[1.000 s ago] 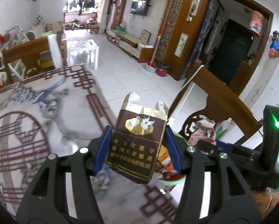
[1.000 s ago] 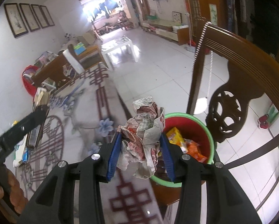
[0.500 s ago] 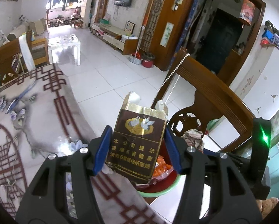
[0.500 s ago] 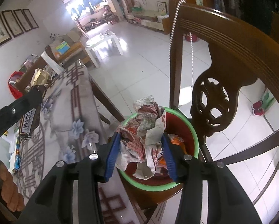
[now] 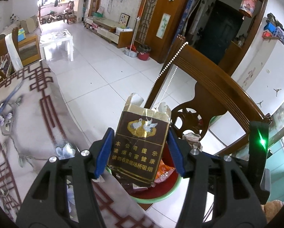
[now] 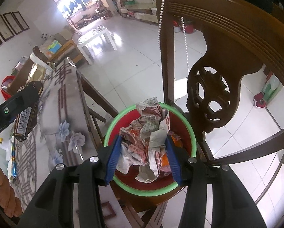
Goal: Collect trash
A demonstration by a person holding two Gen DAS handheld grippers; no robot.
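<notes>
My left gripper (image 5: 140, 133) is shut on a brown cigarette pack (image 5: 140, 148), held upright over the table edge just beside the bin. A red bin with a green rim (image 6: 191, 133) stands on a chair seat and holds orange wrappers. My right gripper (image 6: 143, 139) hangs right over the bin with a crumpled newspaper wad (image 6: 147, 125) between its blue pads. Its jaws are easing open, and the wad still touches both pads. In the right wrist view the left gripper (image 6: 18, 102) and its pack (image 6: 25, 121) show at the left.
A carved wooden chair back (image 6: 218, 57) with a bead string (image 6: 161, 9) rises close behind the bin. The table with a patterned cloth (image 5: 27, 133) lies to the left, with small litter (image 6: 12, 163) on it. A person's hand (image 6: 5, 195) shows at lower left.
Both grippers moved from over the table towards the bin and sank. The right gripper, with the newspaper wad, came from the bin's edge to right above its opening. Both loads stay gripped.
</notes>
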